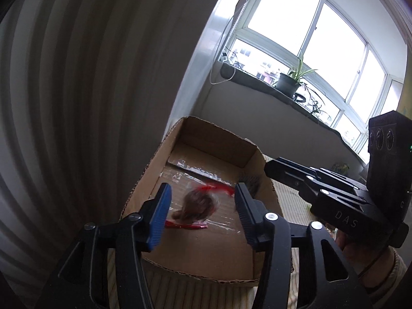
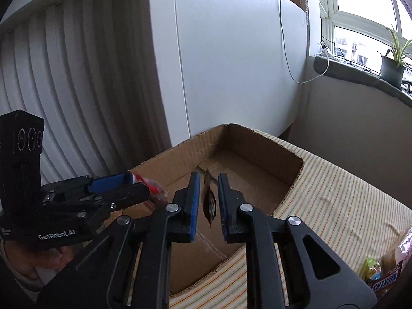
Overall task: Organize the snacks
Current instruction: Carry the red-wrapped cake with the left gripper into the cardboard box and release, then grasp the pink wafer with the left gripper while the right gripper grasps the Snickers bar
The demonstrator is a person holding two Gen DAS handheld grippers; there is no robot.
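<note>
Both claws sit over the open brown cardboard box (image 2: pixel 247 159) for dropping. Left claw (image 1: pixel 202 207) spread, its clear red-edged wrapped brown snack (image 1: pixel 197 206) blurred, falling loose into box. Right claw (image 2: pixel 208 203) slightly parted; thin dark snack packet (image 2: pixel 209 200) between pads, seemingly released.

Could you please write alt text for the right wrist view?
The right tool hangs over an open cardboard box, its pads parted around a thin brown snack packet. The left tool reaches in beside it with a red-edged wrapper; a Snickers bar lies lower right.
</note>
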